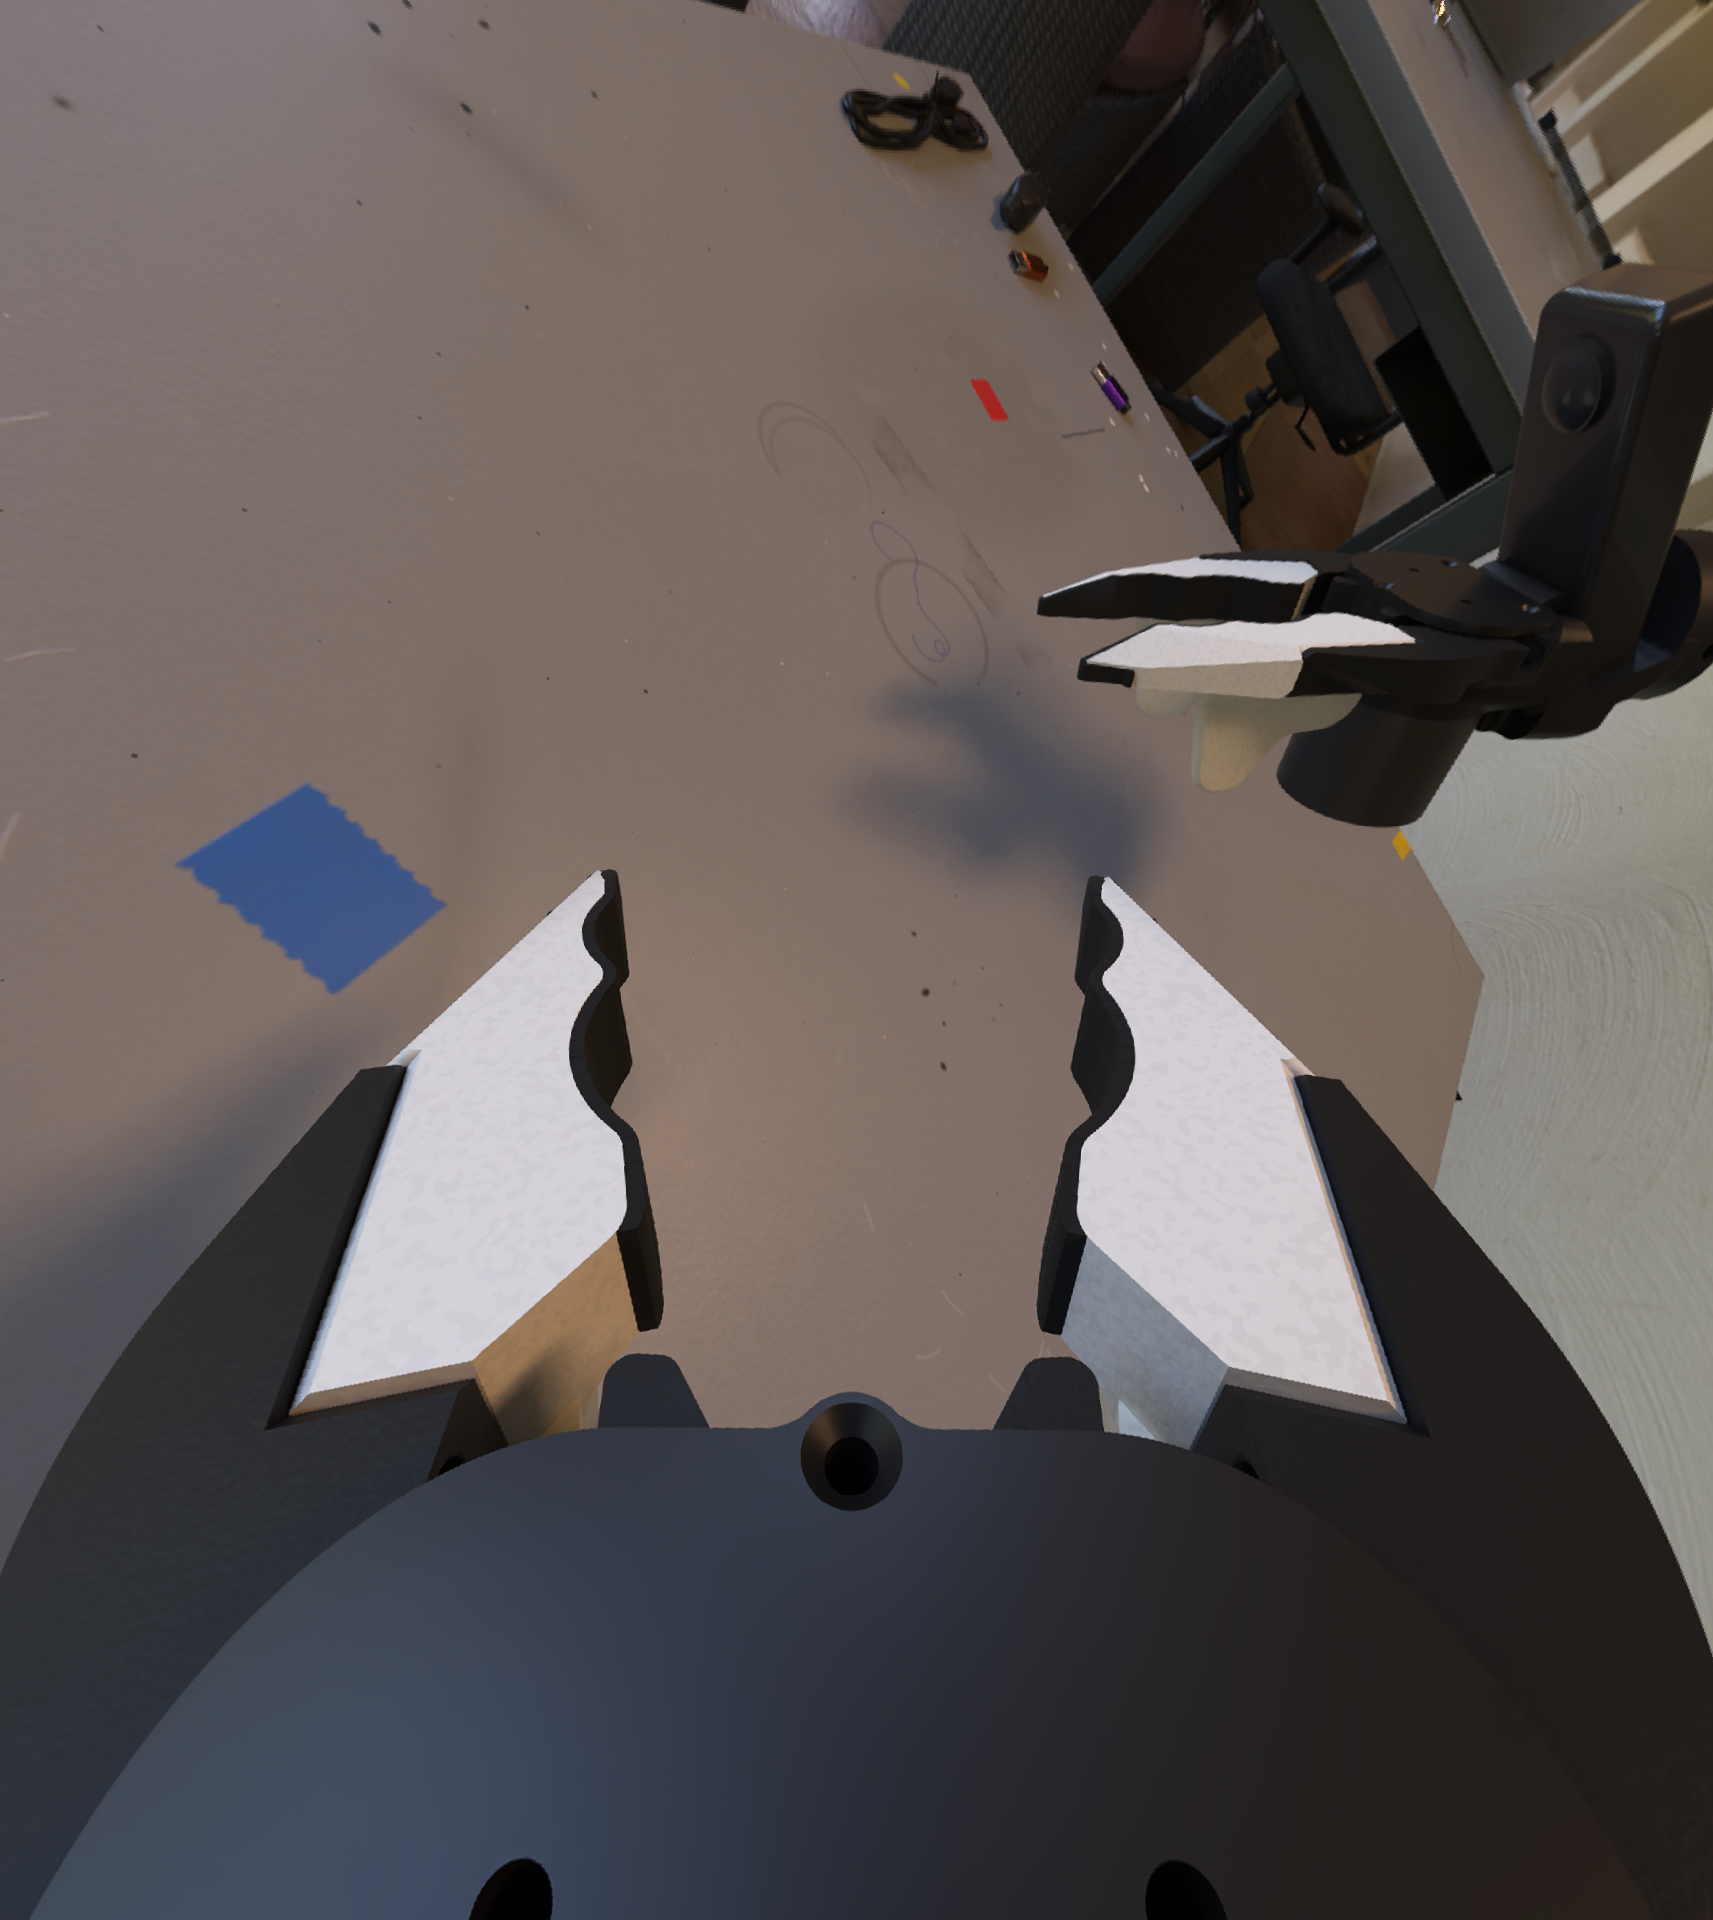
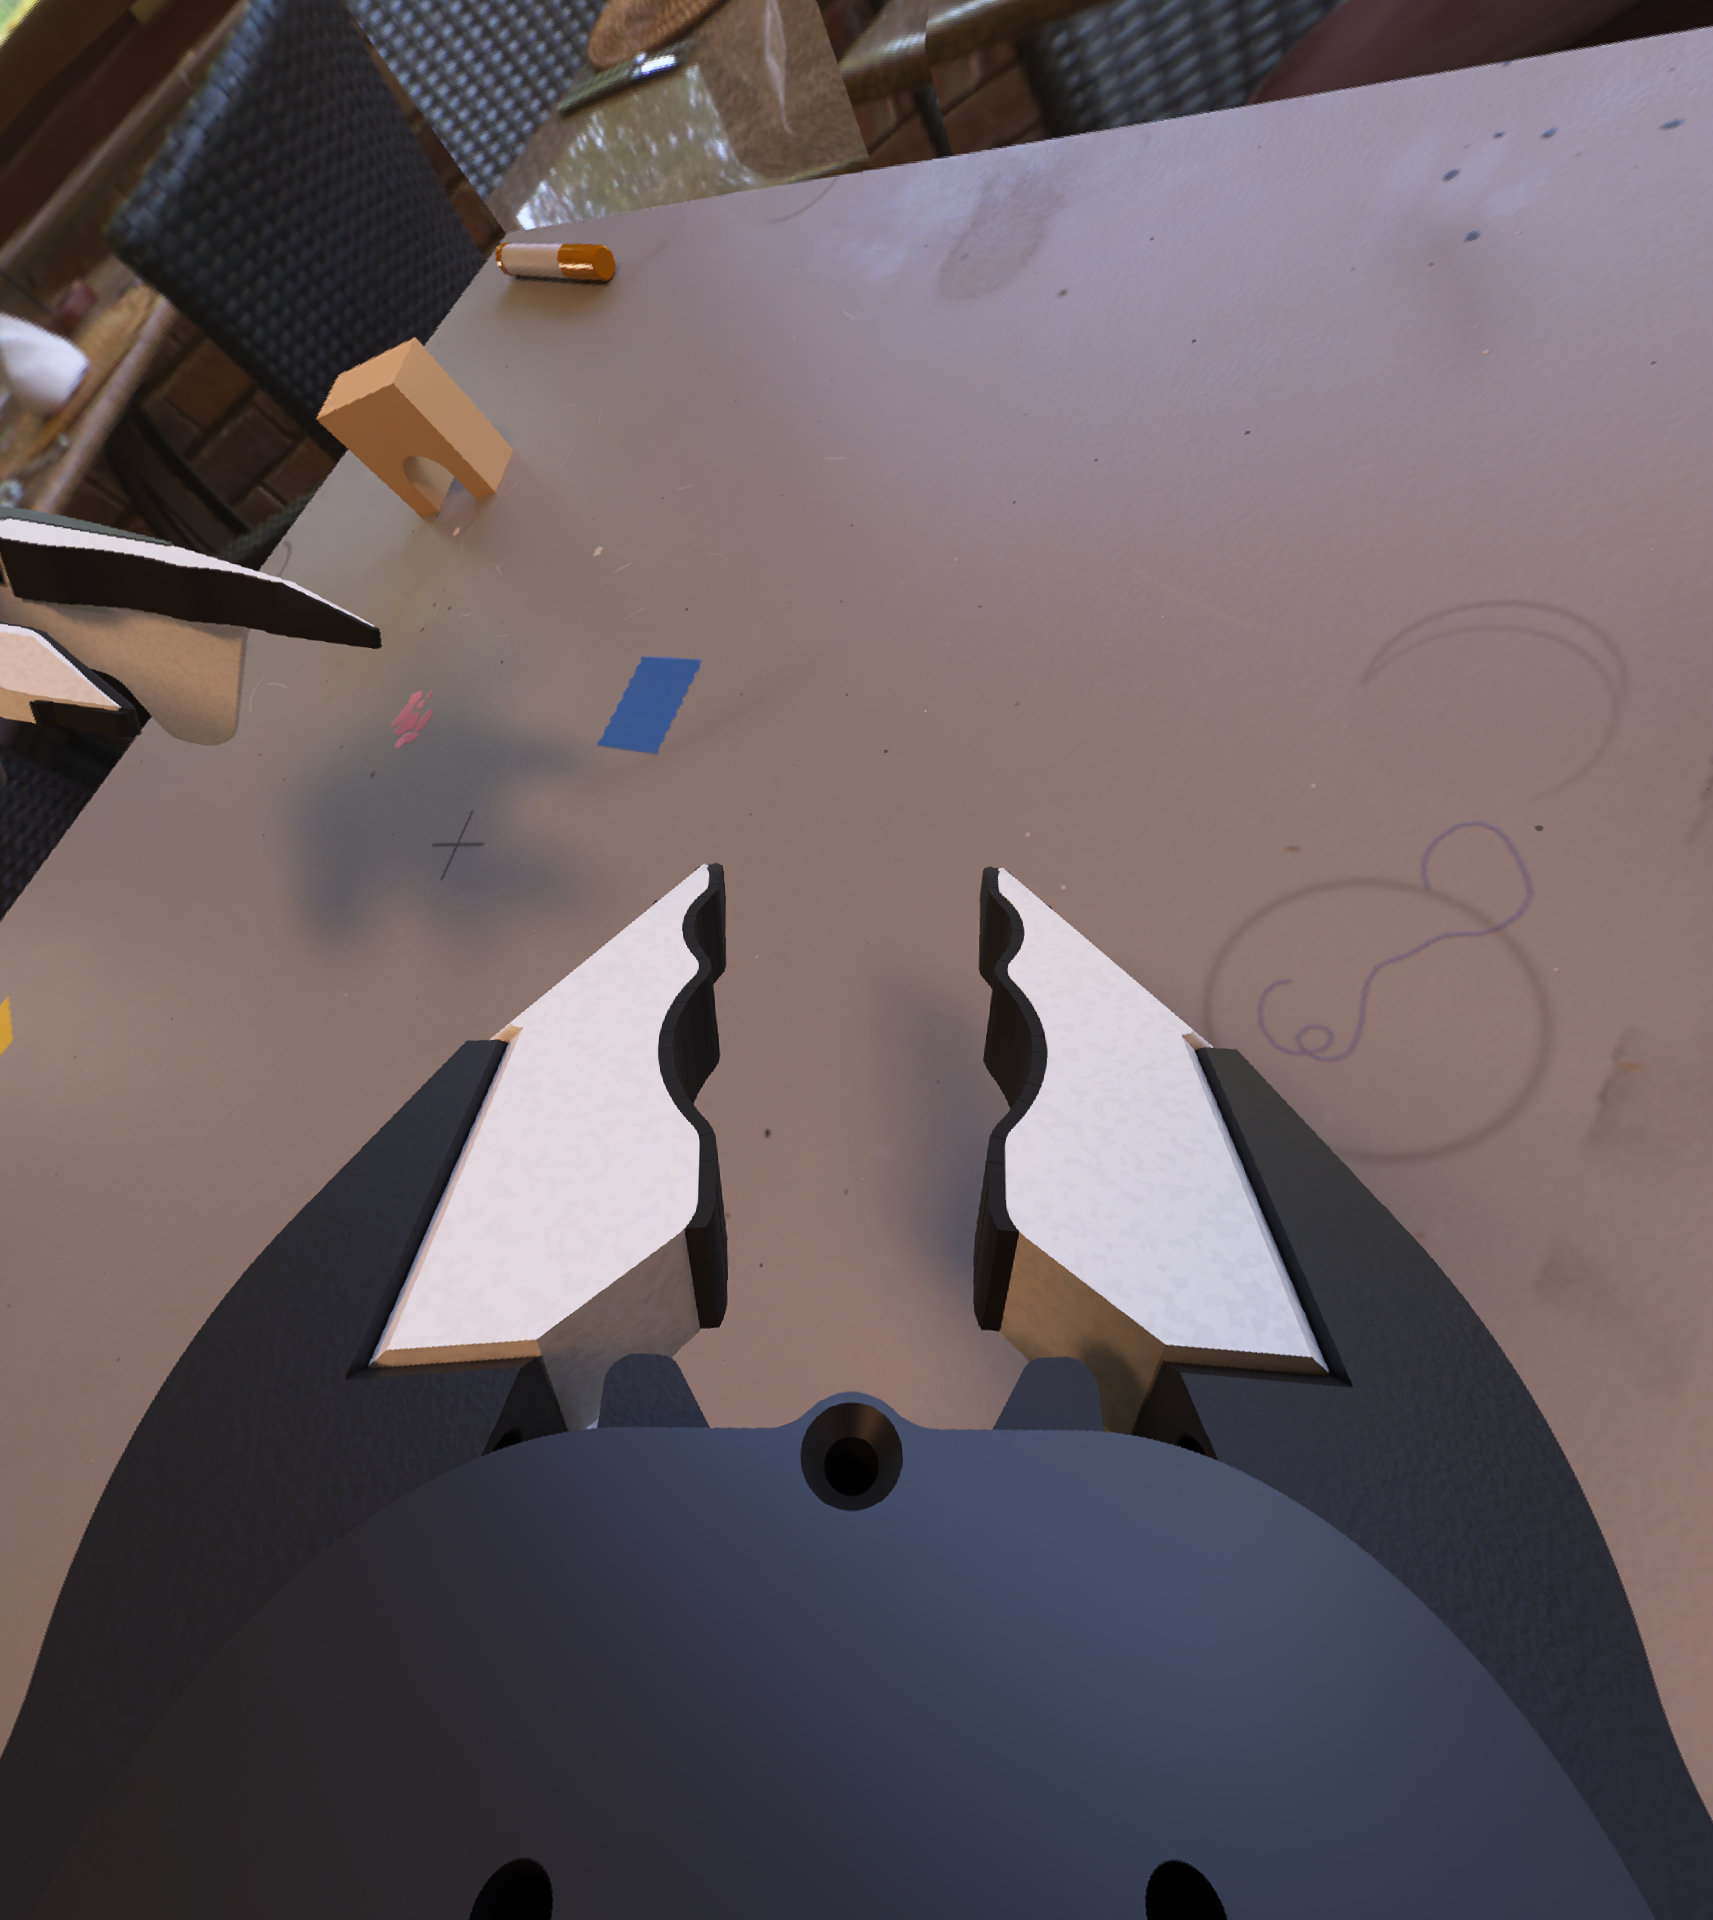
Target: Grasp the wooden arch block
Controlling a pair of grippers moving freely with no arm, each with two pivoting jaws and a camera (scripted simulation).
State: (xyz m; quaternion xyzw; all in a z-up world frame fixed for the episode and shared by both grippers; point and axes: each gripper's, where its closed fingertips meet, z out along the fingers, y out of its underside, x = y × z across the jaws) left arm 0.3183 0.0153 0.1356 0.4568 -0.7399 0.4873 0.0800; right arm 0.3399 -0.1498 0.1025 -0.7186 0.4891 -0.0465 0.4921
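The wooden arch block (image 2: 416, 426) is light tan and stands upright near the table's far left edge in the right wrist view, arch opening down. It does not show in the left wrist view. My right gripper (image 2: 852, 883) is open and empty above the table, well short of the block and to its right. It also shows in the left wrist view (image 1: 1070, 634) at the right, above the table edge. My left gripper (image 1: 852, 888) is open and empty over bare table. It shows at the left edge of the right wrist view (image 2: 249, 665), near the block.
The grey-brown table (image 2: 1143, 468) bears a blue tape patch (image 2: 652, 704), a pink mark (image 2: 412, 717), an orange-capped cylinder (image 2: 556, 260) and pen scribbles (image 2: 1392, 956). In the left wrist view a black cable (image 1: 914, 114), small items (image 1: 1112, 387) and red tape (image 1: 989, 399) lie along the far edge. Wicker chairs (image 2: 291, 208) stand beyond.
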